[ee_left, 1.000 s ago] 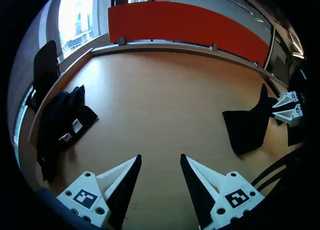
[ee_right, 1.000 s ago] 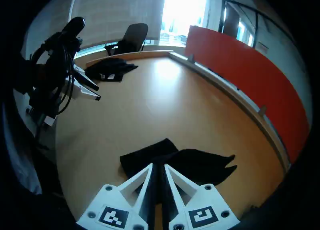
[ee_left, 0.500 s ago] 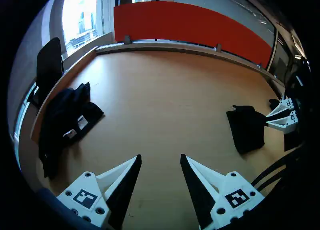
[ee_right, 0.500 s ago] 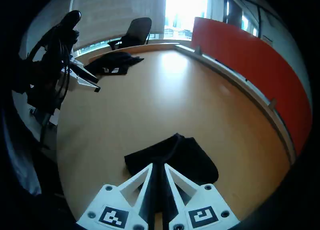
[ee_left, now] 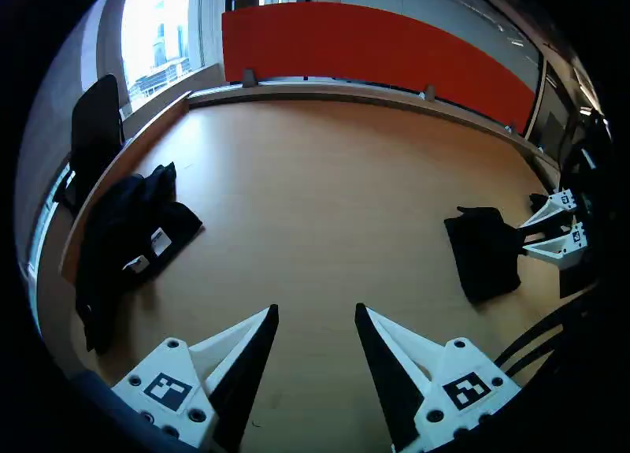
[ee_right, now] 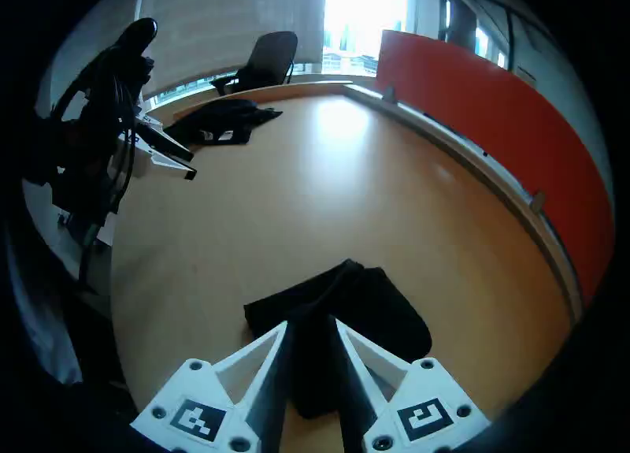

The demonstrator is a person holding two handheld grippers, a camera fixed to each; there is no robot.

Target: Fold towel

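Lying folded into one small dark bundle, the black towel [ee_right: 370, 315] sits on the wooden bench [ee_right: 315, 185] in the lower middle of the right gripper view. Its near edge reaches in between the two fingers of the right gripper [ee_right: 311, 324]. Those fingers stand a little apart with cloth in the gap. Neither looks to be pressing it, and the towel rests flat on the bench. In the left gripper view the same towel appears at the right of the frame, and the right gripper meets its right-hand edge there, close to the frame's rim.

The left gripper [ee_left: 315, 307] shows at the bottom of its own view. Its two fingers are spread wide and hold nothing, with bare bench between them. It is well apart from the towel. In the right gripper view it appears at the upper left, over the bench's edge.

One heap of dark clothing [ee_left: 126, 232] lies at the left of the left gripper view, near the bench's edge, with two small white tags showing on it. One black office chair [ee_left: 90, 134] stands beyond the bench at the upper left. One long orange partition [ee_left: 378, 47] runs along the bench's far edge across the top of the frame.
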